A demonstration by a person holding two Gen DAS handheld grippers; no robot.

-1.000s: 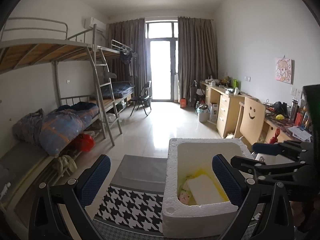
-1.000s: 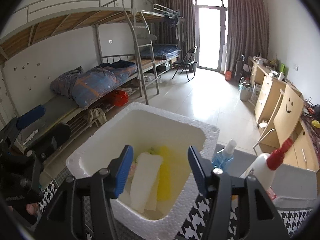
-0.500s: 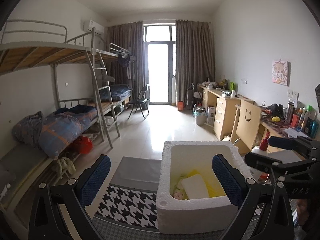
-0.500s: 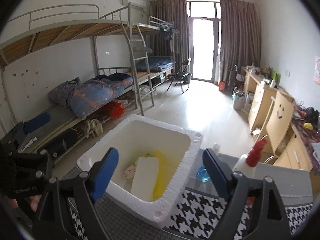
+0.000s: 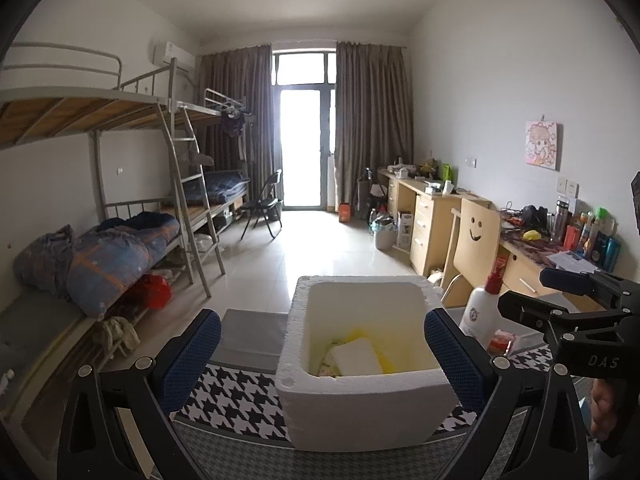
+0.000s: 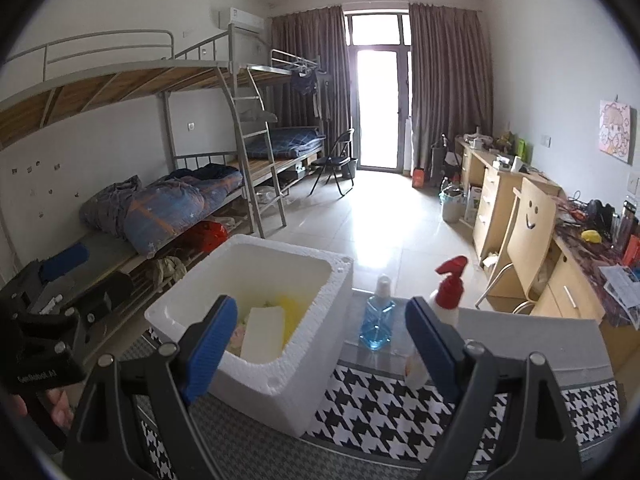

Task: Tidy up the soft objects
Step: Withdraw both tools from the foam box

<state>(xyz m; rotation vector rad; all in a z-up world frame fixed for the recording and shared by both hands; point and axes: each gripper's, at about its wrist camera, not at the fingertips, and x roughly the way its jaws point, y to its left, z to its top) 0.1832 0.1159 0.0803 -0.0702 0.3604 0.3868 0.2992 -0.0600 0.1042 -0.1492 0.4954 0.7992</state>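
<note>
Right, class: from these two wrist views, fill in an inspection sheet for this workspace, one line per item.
Surface: houndstooth cloth over a low table.
Job's things: white foam box on the cloth, holding a white block and yellow and pinkish soft pieces.
Clutter: blue bottle and red-capped spray bottle right of the box.
Grippers: left gripper open, empty; right gripper open, empty.
Cables: tangle on the desk at the right wall.
Surroundings: bunk beds, folding chair, curtained glass door.
</note>
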